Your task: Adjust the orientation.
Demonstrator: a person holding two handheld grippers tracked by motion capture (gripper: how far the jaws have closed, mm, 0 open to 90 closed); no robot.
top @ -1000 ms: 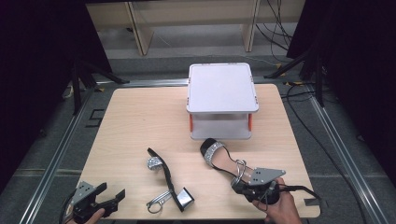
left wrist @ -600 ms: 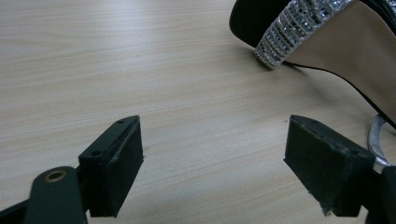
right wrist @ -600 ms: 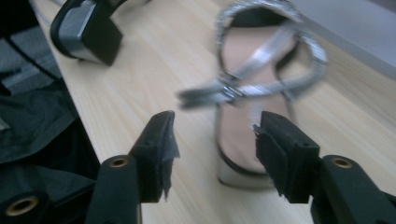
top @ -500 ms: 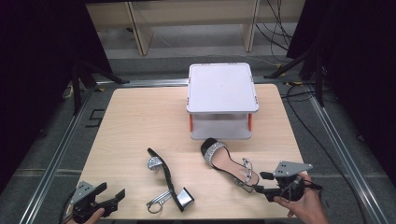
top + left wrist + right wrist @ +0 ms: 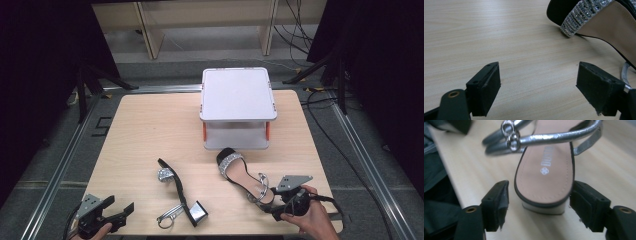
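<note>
- At the table's near right corner, the right gripper point(image 5: 278, 206) has just been opening its jaws; they now stand wide, one on each side of the heel end of the upright sandal point(image 5: 241, 179), and neither pad presses on it
- In the right gripper view the sandal's heel point(image 5: 544, 206) sits squarely between the two pads, a small gap showing on the left and the right pad just beside the sole's edge
- The sandal's long axis runs from that heel away toward the white lidded box point(image 5: 237, 95), its glittery toe strap point(image 5: 232, 162) pointing at the box's near wall
- So the right hand point(image 5: 312, 220) is the nearer one by far; closing straight in would probably catch the heel across its width
- At the near left corner the left gripper point(image 5: 125, 212) rests open, nothing between its pads
- The second sandal point(image 5: 181, 194) lies on its side between the two grippers, block heel toward the person, near the left gripper but apart from it
</note>
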